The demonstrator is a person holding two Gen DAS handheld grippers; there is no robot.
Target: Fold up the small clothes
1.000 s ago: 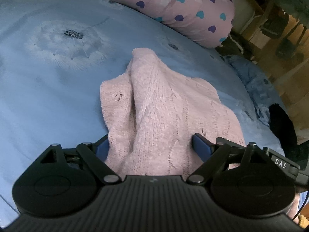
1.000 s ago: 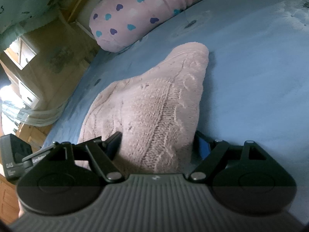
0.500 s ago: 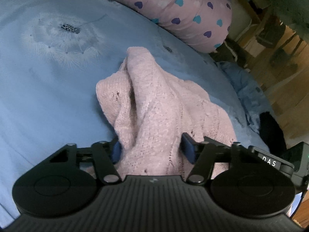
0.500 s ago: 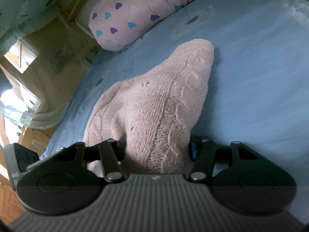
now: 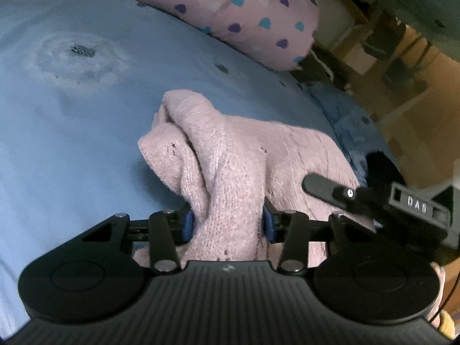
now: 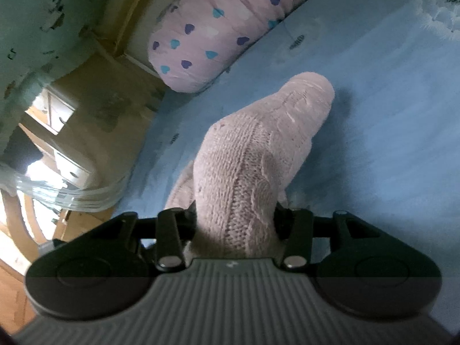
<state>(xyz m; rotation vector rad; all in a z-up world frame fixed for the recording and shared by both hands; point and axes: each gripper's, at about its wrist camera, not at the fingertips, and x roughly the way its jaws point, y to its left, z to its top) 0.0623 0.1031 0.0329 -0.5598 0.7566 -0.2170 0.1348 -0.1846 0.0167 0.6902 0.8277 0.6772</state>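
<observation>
In my left view, my housing hides the near end of the pink knit (image 5: 227, 172), and the pillow (image 5: 230, 8) is cut off at the top edge. The room at upper right is blurred. In my right view, the bunched knit covers my pads.

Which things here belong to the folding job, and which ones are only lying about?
Part of the job:
- pink knitted garment, bunched between the fingers of both grippers
- left gripper, just closed on it
- right gripper, just closed on it
- blue bedsheet, the work surface

Lying about:
- heart-print pillow
- dark blue cloth at the bed's edge
</observation>
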